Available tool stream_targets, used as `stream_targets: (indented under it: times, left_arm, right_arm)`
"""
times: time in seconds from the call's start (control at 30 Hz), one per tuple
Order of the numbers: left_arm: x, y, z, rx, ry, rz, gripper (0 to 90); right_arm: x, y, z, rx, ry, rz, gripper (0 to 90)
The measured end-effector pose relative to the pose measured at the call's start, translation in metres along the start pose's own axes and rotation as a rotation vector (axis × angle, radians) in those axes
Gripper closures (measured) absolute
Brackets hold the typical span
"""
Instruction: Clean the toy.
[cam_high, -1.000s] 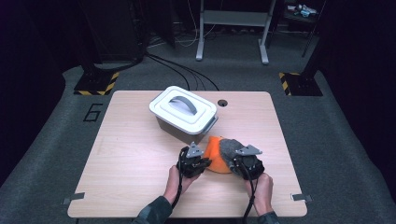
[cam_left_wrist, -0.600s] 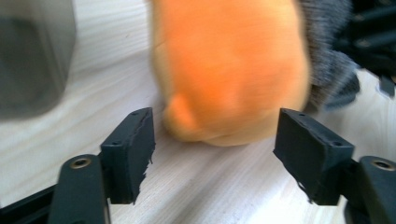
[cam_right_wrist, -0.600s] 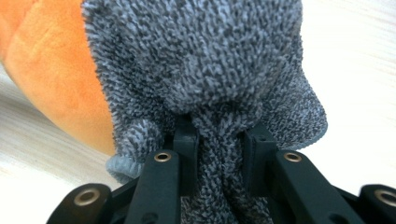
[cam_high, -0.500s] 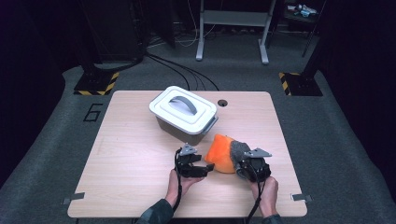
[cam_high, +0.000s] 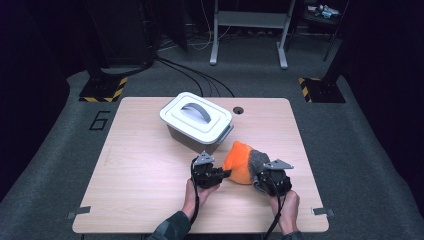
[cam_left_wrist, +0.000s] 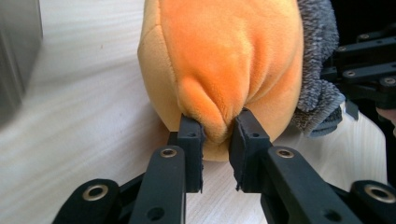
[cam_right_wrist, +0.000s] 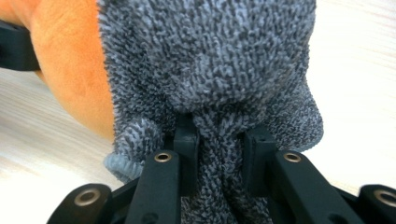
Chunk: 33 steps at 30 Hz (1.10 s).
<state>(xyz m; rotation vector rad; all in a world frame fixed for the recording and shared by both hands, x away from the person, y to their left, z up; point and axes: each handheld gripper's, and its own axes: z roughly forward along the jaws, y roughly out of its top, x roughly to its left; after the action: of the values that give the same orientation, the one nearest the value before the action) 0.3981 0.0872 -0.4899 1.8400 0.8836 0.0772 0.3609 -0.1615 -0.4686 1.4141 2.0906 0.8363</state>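
Pulled back toward six o'clock, left gripper (cam_left_wrist: 215, 140) pinches the orange toy (cam_high: 239, 162), right gripper (cam_right_wrist: 223, 140) the grey sock (cam_high: 257, 162), ready for stripping.

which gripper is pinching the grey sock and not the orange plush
The right gripper: its jaws clamp a fold of the grey sock. The left gripper pinches the orange plush that the sock partly covers.

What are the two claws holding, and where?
Left claw pinches a fold of the orange plush toy; right claw pinches the fuzzy grey sock near its cuff.
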Motion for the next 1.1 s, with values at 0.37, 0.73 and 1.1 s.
stream_targets:
  times: [0.37, 0.73, 1.1]
  left_arm:
    - [-0.021, 0.052, -0.041, 0.152, -0.026, 0.366, 77.4]
    - [-0.033, 0.030, -0.020, 0.151, 0.077, 0.299, 28.4]
    - [-0.036, 0.017, -0.004, 0.092, 0.079, 0.280, 66.0]
  right_arm:
    - [-0.001, 0.038, -0.053, -0.181, 0.066, 0.005, 71.2]
    - [0.014, 0.036, -0.023, -0.118, 0.074, -0.030, 72.0]
    - [-0.003, 0.029, -0.034, -0.149, 0.081, 0.028, 72.2]
